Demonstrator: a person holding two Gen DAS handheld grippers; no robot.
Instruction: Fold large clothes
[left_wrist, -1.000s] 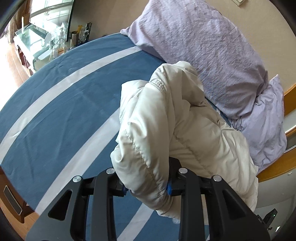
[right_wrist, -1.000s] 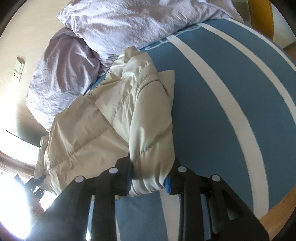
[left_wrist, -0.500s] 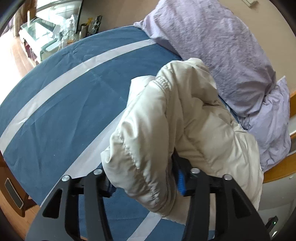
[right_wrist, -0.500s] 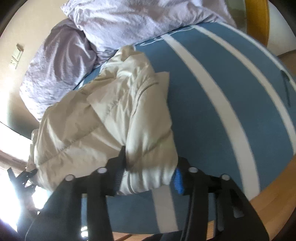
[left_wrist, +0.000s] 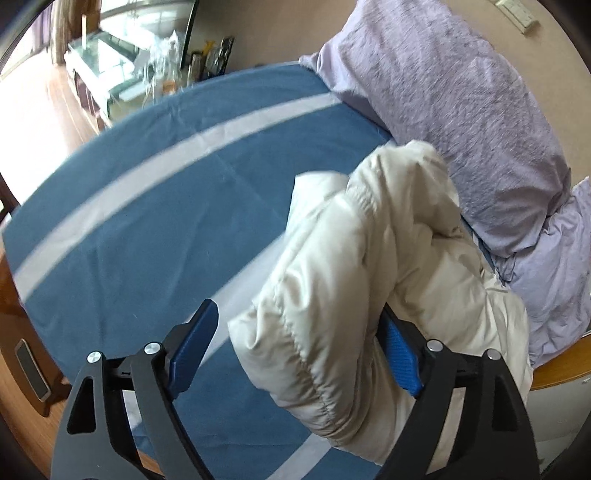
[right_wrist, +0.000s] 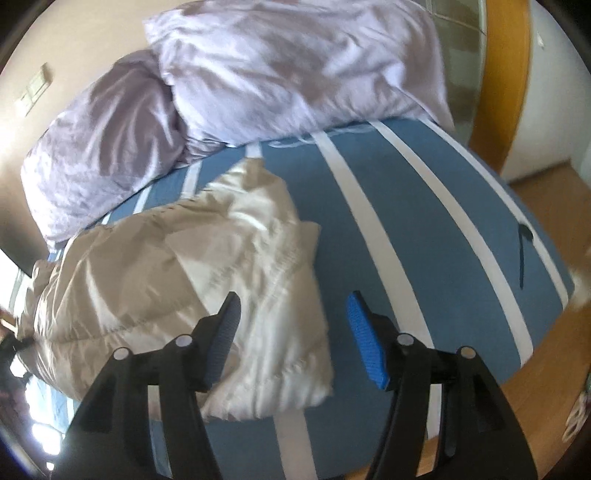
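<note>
Bed (left_wrist: 140, 229) carries a blue sheet with white stripes; two lilac pillows (right_wrist: 280, 62) stacked against the wall at the head end, the nearer one just beside the jacket's far end in the left wrist view. Low glass cabinet (left_wrist: 107, 59) with small clutter stands on the wood floor at 11 o'clock of the left view, well apart from the bed. Wooden bed frame (right_wrist: 506, 74) curves at 1 o'clock of the right view. Cream padded jacket (right_wrist: 192, 280) lies bunched on the sheet below the pillows; long axis runs from the pillows toward the near bed edge, cuffed end nearest the cameras. Left gripper (left_wrist: 299, 350): jaws apart, cuffed end bulging between them, right pad against the fabric, left pad clear of it. Right gripper (right_wrist: 291, 332): jaws apart and above the jacket's near corner, no contact visible. Nothing lies between either gripper and the jacket. Both views motion-blurred.
</note>
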